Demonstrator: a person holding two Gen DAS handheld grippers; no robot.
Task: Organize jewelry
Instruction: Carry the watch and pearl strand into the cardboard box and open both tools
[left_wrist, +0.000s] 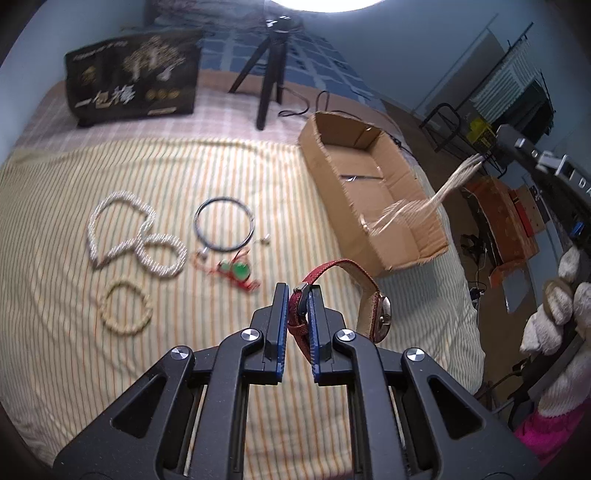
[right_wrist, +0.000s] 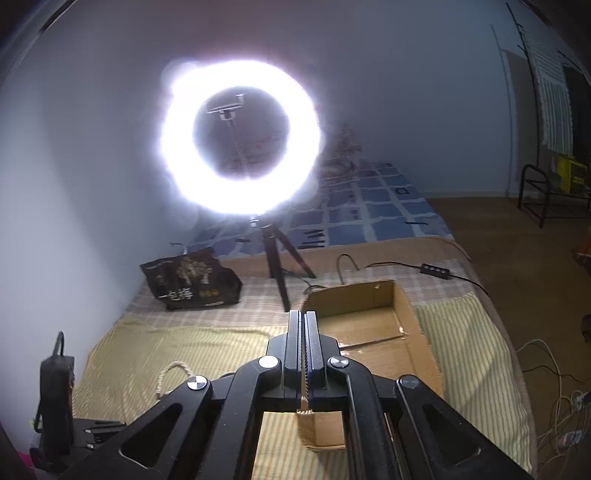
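Observation:
My left gripper (left_wrist: 298, 295) is shut on the red strap of a wristwatch (left_wrist: 380, 317), which hangs to its right above the striped cloth. On the cloth to the left lie a pearl necklace (left_wrist: 110, 229), a pearl bracelet (left_wrist: 162, 254), a beige bead bracelet (left_wrist: 127, 308), a dark hoop necklace (left_wrist: 225, 223) and a red cord with green beads (left_wrist: 236, 271). An open cardboard box (left_wrist: 373, 192) stands to the right. My right gripper (right_wrist: 303, 321) is shut on a pale beaded strand (right_wrist: 305, 384) and hangs over the box (right_wrist: 369, 332); the blurred strand (left_wrist: 424, 206) shows in the left wrist view.
A ring light on a black tripod (right_wrist: 240, 140) stands at the back of the bed, beside a black printed bag (left_wrist: 133, 77). A cable (right_wrist: 424, 267) runs behind the box. The bed's right edge drops to a wooden floor (right_wrist: 517, 240) with racks and wires.

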